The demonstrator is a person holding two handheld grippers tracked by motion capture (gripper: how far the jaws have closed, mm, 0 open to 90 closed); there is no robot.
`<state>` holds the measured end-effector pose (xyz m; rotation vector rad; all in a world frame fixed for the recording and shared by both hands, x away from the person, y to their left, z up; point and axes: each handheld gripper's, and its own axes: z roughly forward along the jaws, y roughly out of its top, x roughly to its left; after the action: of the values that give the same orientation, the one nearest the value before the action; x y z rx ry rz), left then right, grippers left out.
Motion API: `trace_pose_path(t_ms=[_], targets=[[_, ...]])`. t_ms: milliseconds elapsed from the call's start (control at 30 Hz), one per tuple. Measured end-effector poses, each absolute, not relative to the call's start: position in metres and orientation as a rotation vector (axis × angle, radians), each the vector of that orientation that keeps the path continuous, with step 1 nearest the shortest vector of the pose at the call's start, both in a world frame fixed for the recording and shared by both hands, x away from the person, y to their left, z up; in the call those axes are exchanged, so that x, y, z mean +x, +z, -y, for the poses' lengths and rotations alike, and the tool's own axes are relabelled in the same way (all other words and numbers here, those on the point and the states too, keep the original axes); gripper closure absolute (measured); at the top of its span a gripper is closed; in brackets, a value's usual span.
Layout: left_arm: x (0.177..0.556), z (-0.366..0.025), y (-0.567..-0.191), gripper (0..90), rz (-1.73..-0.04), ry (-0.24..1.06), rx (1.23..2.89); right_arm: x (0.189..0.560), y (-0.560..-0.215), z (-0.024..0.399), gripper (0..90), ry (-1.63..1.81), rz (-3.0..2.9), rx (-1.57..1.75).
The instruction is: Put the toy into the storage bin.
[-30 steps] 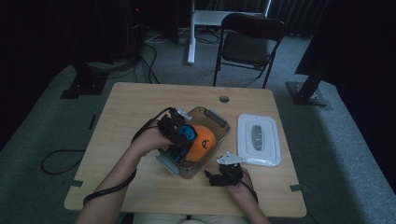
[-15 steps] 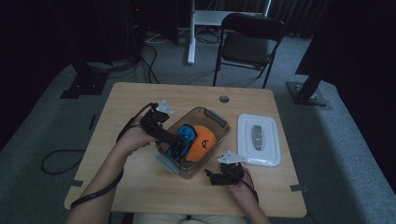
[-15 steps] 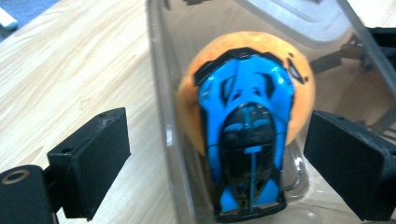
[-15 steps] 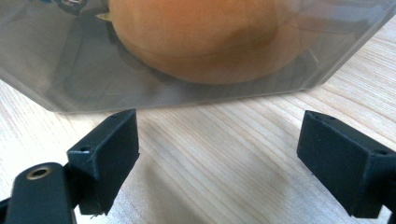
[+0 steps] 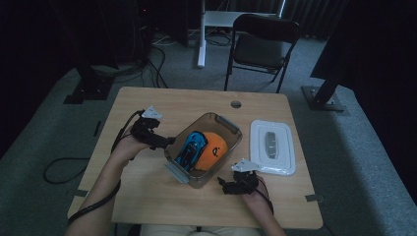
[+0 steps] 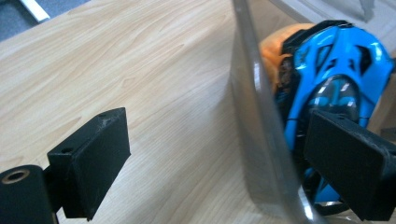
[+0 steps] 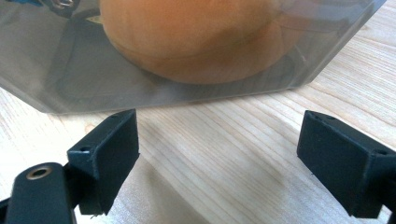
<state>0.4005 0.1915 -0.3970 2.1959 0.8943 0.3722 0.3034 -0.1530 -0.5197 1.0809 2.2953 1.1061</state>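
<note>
L gripper (image 5: 164, 142) sits at the left wall of the clear plastic container (image 5: 231, 129), jaws spread wide. In the left gripper view the wall (image 6: 254, 116) runs up between the jaws: one jaw outside over the bench, other jaw inside, just in front of the blue toy car (image 6: 334, 79). Jaws not closed on the wall; can't tell if either one touches it.

R gripper (image 5: 227, 186) rests low at the container's near side, jaws spread too, nothing between them but bare wood. In the right gripper view the container wall (image 7: 56, 70) stands just beyond the jaw tips, apart from them.

Container sits mid-bench (image 5: 147, 196), turned diagonal, lid off. Inside: blue toy car (image 5: 192, 150) w/ black trim on the left half, leaning on an orange plush (image 5: 216, 147) w/ a dark mark on top, which takes the right half. Plush seen through the wall in the right gripper view (image 7: 196, 37), pressed near the bottom.

White lid (image 5: 272, 146) lies flat on the bench, just right of the container, near but apart. Small round hole (image 5: 236, 104) at the bench's far edge. Dark folding chair (image 5: 263, 44) stands on the floor beyond the bench.
</note>
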Motion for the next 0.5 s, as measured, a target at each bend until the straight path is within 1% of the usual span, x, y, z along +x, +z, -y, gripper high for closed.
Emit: trace_pose_path(t_ms=[200, 333, 433, 500], targets=[[0.403, -0.204, -0.405, 7.8, -0.891, 0.345, 2.120, 0.304, -0.520, 0.153, 12.3, 1.098, -2.295, 1.082], [0.403, -0.206, -0.406, 7.8, -0.897, 0.351, 2.122, 0.304, -0.521, 0.153, 12.3, 1.092, -2.300, 1.084], [0.407, -0.214, -0.412, 7.8, -0.936, 0.399, 2.122, 0.305, -0.521, 0.153, 12.3, 1.094, -2.299, 1.087], [0.410, -0.217, -0.417, 7.8, -0.965, 0.402, 2.110, 0.305, -0.521, 0.153, 12.3, 1.096, -2.297, 1.090]])
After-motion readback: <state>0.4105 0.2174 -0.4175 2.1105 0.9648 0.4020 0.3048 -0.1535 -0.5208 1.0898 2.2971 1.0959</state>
